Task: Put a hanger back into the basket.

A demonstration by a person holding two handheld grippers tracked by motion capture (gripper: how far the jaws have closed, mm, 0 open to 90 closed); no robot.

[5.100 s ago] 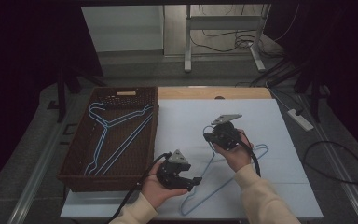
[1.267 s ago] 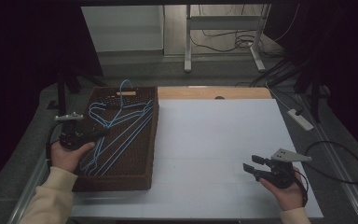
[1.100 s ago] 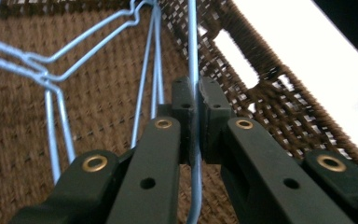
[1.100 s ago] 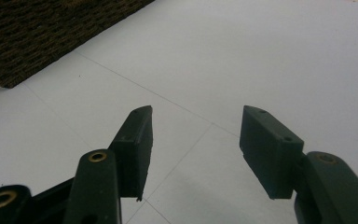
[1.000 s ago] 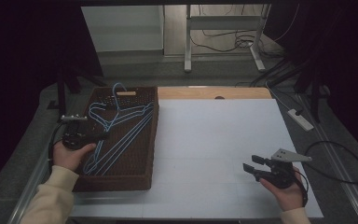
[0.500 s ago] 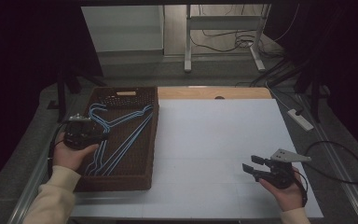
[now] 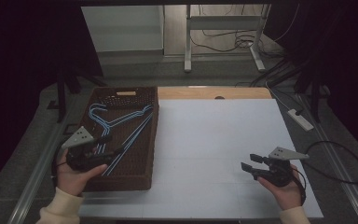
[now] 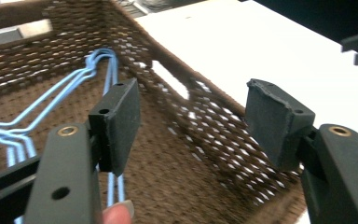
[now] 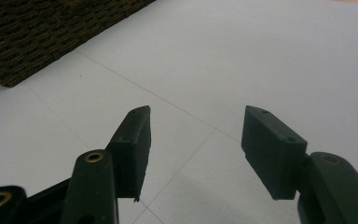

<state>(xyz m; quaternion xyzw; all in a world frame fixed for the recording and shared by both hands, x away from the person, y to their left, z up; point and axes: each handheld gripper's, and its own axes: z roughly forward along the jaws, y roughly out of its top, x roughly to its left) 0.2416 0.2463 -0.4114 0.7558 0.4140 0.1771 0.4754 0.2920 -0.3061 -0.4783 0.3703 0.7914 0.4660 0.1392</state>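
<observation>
Now the left gripper [image 7: 103, 148], jaws apart and empty, has drawn back over the basket's [image 7: 144, 177] near end, the blue hangers [image 8: 103, 65] lying just ahead of it inside, so stowing looks done; right gripper [image 7: 251, 162] idles agape over bare worktop [image 7: 214, 140].

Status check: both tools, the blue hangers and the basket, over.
Left tool open, over the basket. Right tool open, empty, above the white table. Blue hangers lying in the basket. Nothing in the way.
</observation>
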